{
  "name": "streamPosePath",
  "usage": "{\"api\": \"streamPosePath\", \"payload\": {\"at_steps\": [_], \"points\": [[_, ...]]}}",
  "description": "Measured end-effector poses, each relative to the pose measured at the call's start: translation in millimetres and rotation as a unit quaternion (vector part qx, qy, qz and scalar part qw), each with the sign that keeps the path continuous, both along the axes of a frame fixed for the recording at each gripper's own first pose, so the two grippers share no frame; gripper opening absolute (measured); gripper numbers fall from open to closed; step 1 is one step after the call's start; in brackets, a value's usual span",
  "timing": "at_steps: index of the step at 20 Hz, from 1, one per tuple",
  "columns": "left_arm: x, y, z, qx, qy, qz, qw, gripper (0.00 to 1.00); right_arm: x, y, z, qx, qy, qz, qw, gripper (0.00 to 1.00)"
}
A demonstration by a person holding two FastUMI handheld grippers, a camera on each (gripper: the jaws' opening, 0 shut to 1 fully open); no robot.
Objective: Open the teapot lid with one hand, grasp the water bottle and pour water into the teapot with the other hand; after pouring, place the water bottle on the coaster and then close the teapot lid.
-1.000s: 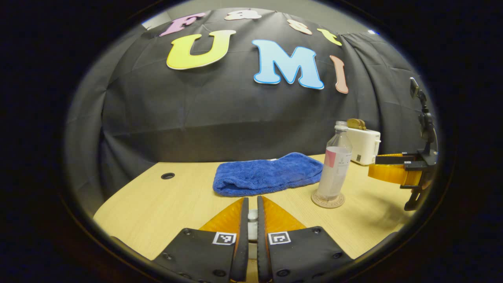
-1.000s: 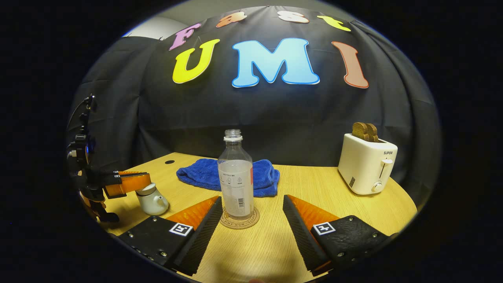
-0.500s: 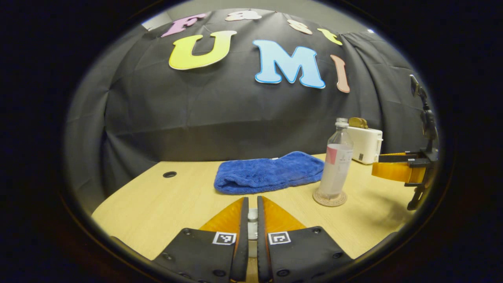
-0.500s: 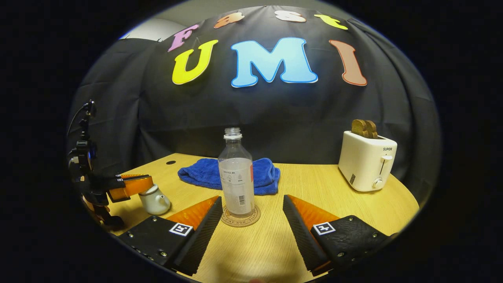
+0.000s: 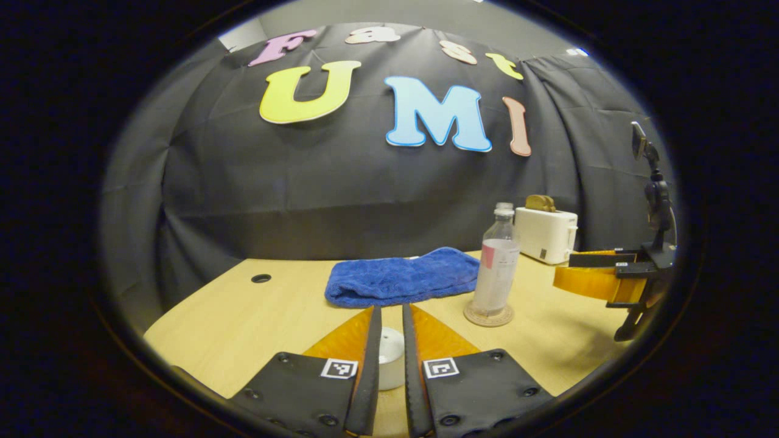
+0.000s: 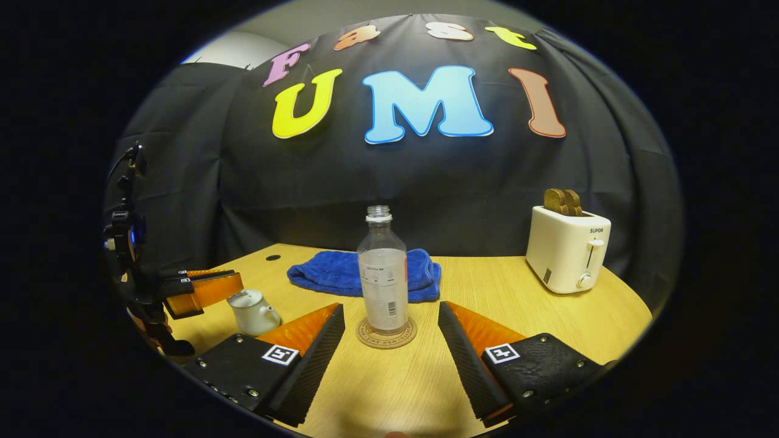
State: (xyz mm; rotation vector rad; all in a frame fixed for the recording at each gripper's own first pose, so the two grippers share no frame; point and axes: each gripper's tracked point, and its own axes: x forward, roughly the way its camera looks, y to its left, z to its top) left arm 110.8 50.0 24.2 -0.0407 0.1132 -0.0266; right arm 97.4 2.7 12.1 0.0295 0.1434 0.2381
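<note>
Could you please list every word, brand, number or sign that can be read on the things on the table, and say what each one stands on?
"SUPOR": brand name on the front of the white toaster.
Water bottle: printed label with a barcode, text too small to read.
Coaster: lettering around its rim, too blurred to read.
Right gripper and left gripper: square black-and-white marker tags on the fingers, no words.

Left gripper (image 5: 386,365): fingers nearly parallel, narrow gap, pointing forward, held low. Seen from right gripper view (image 6: 204,286): level, reaching in from the left edge. Right gripper (image 6: 389,347): fingers spread wide, level, pointing forward; seen side-on at right edge of left gripper view (image 5: 593,274).
</note>
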Motion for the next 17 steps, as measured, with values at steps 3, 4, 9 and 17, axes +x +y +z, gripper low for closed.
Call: {"api": "streamPosePath", "payload": {"at_steps": [3, 4, 9, 17], "points": [[-23.5, -17.1, 5.7, 0.002, -0.008, -0.012, 1.000, 0.27, -16.0, 6.4, 1.1, 0.001, -0.008, -0.003, 1.000, 0.95], [-30.8, -22.5, 6.9, 0.000, -0.010, -0.014, 1.000, 0.27, -22.5, 8.9, 0.9, 0.002, -0.011, -0.005, 1.000, 0.96], [-67.9, -43.6, -1.1, -0.010, -0.012, -0.019, 1.000, 0.26, -56.3, 11.0, -2.4, 0.003, -0.025, -0.019, 1.000, 0.96], [-108.0, -64.8, -6.7, -0.016, -0.030, -0.014, 0.999, 0.26, -99.9, 3.9, -17.7, 0.006, -0.036, -0.045, 0.998, 0.96]]}}
